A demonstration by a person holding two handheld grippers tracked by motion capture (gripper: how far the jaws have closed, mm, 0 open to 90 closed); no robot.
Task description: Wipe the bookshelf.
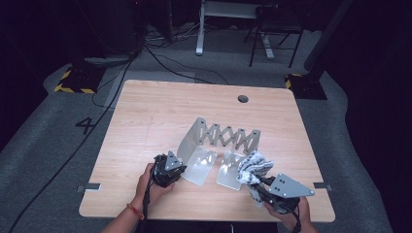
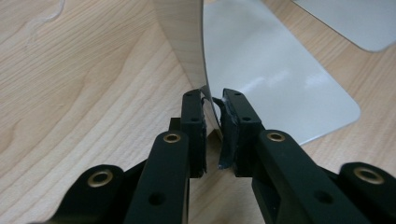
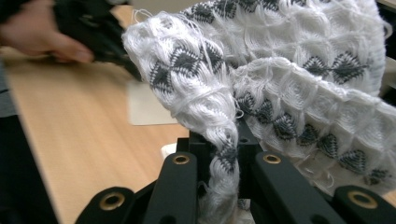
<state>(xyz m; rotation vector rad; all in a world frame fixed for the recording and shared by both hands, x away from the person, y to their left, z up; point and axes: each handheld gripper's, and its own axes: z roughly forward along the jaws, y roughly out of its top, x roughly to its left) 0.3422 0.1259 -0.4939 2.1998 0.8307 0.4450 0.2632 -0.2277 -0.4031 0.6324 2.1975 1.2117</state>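
Holding a knitted cloth [image 1: 253, 167] in the right gripper [image 1: 254, 187] while the left gripper [image 1: 179, 167] sits at a metal rack [image 1: 214, 150].

On the wooden table [image 1: 145, 116], the grey metal rack stands with two upright plates joined by a zigzag bar at the back. The left gripper's jaws are narrow, one on each side of the thin edge of the left plate [image 2: 187, 60], with a small gap at the pads, so they are not squeezing it. The right gripper's jaws are pinched tight on the white cloth [image 3: 280, 84] with dark diamond shapes. The cloth bunches up above the jaws, right beside the rack's right base plate [image 1: 228, 170], near the front edge of the table.
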